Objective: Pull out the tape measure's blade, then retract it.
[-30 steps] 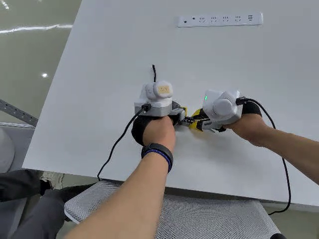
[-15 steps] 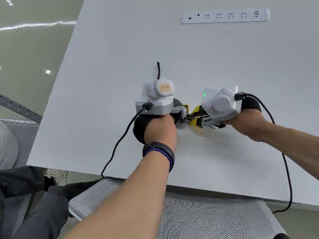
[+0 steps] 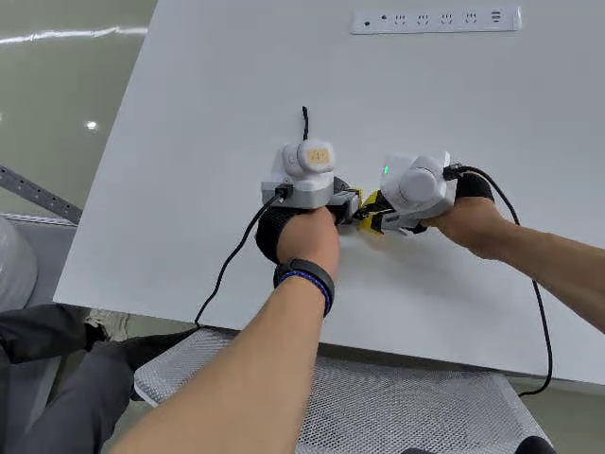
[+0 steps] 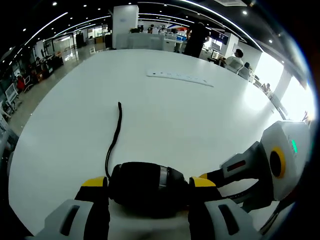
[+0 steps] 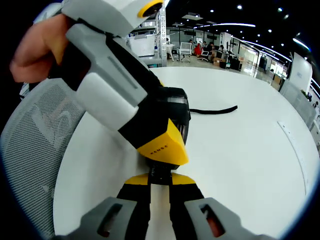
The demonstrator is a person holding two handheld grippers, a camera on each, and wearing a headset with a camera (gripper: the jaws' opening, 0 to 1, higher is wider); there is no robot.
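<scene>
Barely any shift: left gripper (image 4: pixel 148 181) jaws stay clamped on the tape measure (image 5: pixel 176 112), right gripper (image 5: pixel 160 181) jaws pinch its blade tip (image 5: pixel 159 172), the blade seemingly in.

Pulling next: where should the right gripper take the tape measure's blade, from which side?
Pinch the blade tip where it juts from the tape measure, approaching head-on along the blade's line. The left gripper clamps the case's flanks, leaving that face open.
</scene>
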